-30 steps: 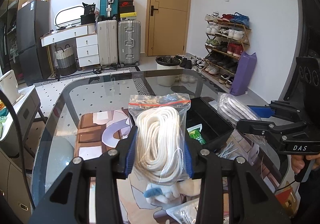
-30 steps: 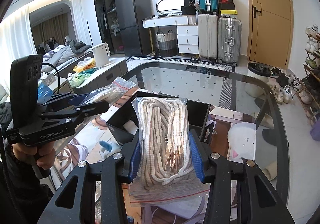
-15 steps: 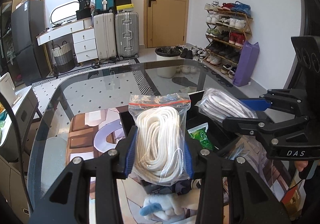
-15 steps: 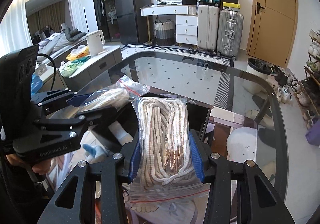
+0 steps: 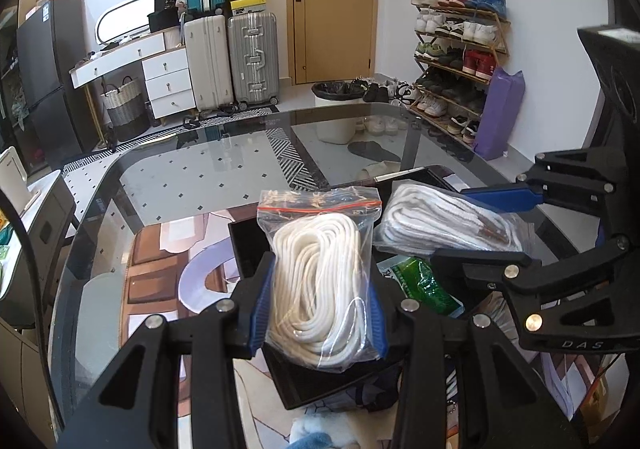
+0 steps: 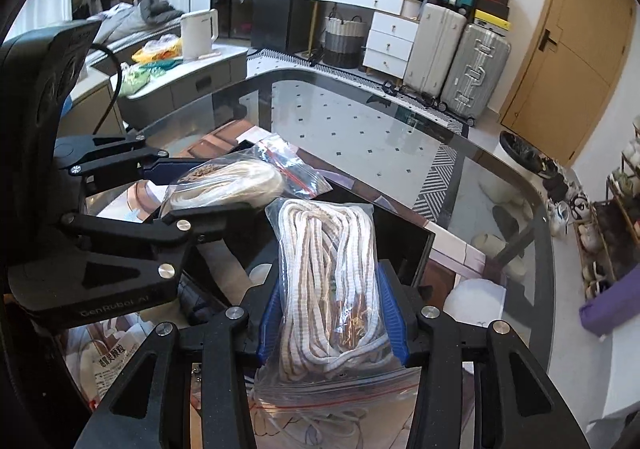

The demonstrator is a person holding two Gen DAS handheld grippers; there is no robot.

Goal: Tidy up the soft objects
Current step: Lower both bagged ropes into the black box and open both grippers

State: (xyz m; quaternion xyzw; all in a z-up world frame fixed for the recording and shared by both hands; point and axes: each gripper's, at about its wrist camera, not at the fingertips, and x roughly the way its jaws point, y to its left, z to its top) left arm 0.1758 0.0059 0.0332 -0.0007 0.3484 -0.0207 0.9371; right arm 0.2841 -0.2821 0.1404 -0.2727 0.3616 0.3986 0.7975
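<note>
My left gripper (image 5: 318, 303) is shut on a clear zip bag of white rope (image 5: 320, 281) and holds it over a black open box (image 5: 256, 245) on the glass table. My right gripper (image 6: 330, 309) is shut on a zip bag of white-and-tan striped cord (image 6: 332, 281), also above the box (image 6: 404, 245). Each gripper shows in the other's view: the right one (image 5: 476, 225) with its cord bag (image 5: 440, 221), the left one (image 6: 188, 193) with its rope bag (image 6: 236, 181). A green packet (image 5: 424, 285) lies inside the box.
The glass table (image 5: 192, 177) carries a printed mat (image 5: 160, 281) under the box. A blue-and-white plush (image 5: 320, 437) lies at the near edge. Other bags and papers (image 6: 112, 365) lie at the table's lower left. Suitcases, a shoe rack and a door stand behind.
Both grippers have moved forward and closer together, so both bags now hang over the black box. The grips on both bags are unchanged.
</note>
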